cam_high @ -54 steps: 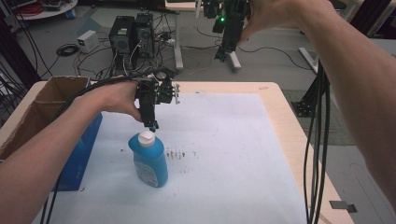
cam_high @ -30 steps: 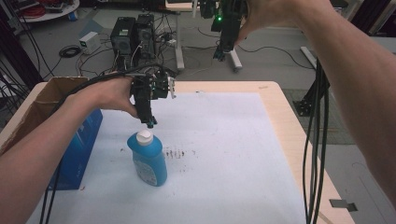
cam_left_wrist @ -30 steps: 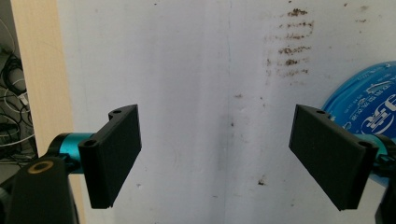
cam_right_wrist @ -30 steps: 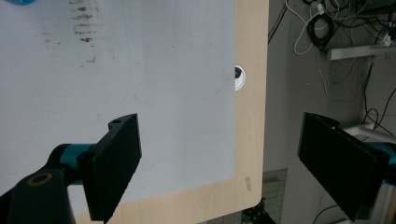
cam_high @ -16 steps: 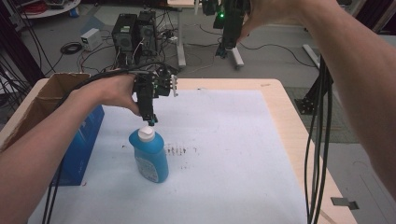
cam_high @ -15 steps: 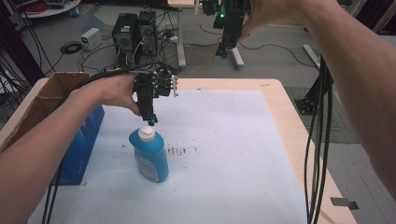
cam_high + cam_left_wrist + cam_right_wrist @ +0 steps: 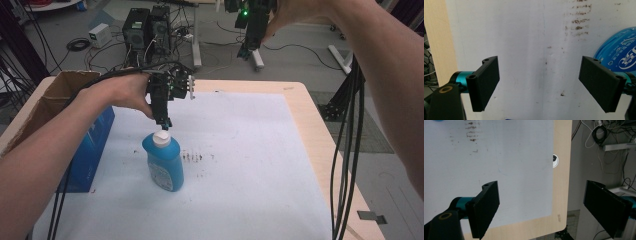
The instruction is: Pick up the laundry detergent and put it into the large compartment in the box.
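Since the earlier frame, the left claw (image 7: 164,121) has dropped closer to the blue bottle's (image 7: 163,161) white cap (image 7: 161,138), jaws spread wide and holding nothing; the bottle stands upright on the white worktop (image 7: 240,165), brown stains (image 7: 196,157) just beside it, a cardboard box (image 7: 60,95) at the left edge; right claw (image 7: 246,50) hangs high, released.

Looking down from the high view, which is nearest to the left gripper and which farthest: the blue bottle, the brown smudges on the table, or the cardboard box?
From the left gripper:
1. Blue bottle, directly under the fingers, its white cap just below them.
2. Brown smudges, on the white table cover to the bottle's right.
3. Cardboard box, at the table's left edge, beyond the person's forearm.
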`<state>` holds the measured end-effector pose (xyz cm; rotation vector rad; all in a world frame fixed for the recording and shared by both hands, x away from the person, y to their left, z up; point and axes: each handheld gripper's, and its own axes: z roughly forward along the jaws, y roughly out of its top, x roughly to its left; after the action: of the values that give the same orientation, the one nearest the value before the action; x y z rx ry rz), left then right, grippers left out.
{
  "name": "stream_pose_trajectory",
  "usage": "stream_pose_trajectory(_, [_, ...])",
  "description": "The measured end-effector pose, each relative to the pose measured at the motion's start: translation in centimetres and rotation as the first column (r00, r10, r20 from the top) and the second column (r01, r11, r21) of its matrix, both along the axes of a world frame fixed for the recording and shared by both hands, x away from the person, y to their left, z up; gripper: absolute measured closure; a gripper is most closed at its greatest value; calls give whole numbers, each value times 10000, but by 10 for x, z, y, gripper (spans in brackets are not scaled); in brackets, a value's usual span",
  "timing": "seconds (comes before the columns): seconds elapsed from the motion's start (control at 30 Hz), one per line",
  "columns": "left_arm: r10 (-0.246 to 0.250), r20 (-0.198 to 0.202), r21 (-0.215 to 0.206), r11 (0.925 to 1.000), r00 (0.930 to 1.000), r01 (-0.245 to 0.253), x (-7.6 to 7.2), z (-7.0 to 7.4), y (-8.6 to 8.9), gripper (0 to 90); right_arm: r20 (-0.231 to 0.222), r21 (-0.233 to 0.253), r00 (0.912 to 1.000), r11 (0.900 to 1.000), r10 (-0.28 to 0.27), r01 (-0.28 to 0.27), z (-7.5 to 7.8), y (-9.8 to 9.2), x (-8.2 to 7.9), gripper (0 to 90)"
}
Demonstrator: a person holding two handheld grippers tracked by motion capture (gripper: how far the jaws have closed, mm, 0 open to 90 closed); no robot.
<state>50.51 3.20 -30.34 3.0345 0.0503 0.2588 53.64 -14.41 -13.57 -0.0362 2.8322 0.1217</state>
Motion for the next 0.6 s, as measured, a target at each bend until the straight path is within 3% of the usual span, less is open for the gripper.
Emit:
stream_pose_trajectory(0.27, [-119,106,9,9999,9999,119,-4,4,-2,169,52,21,10000,10000,-17,17,-1,-4,-2,128])
stream_pose_trajectory(0.47, [-109,287,-296,9995,9995,118,-8,17,2,169,-64,153,10000,9999,25,-24,-3,-4,-3,128])
stream_pose_trajectory(0.6, [-162,421,-338,9993,9990,176,-12,28,7,169,-190,154,9998,9999,69,-66,-13,-3,-2,128])
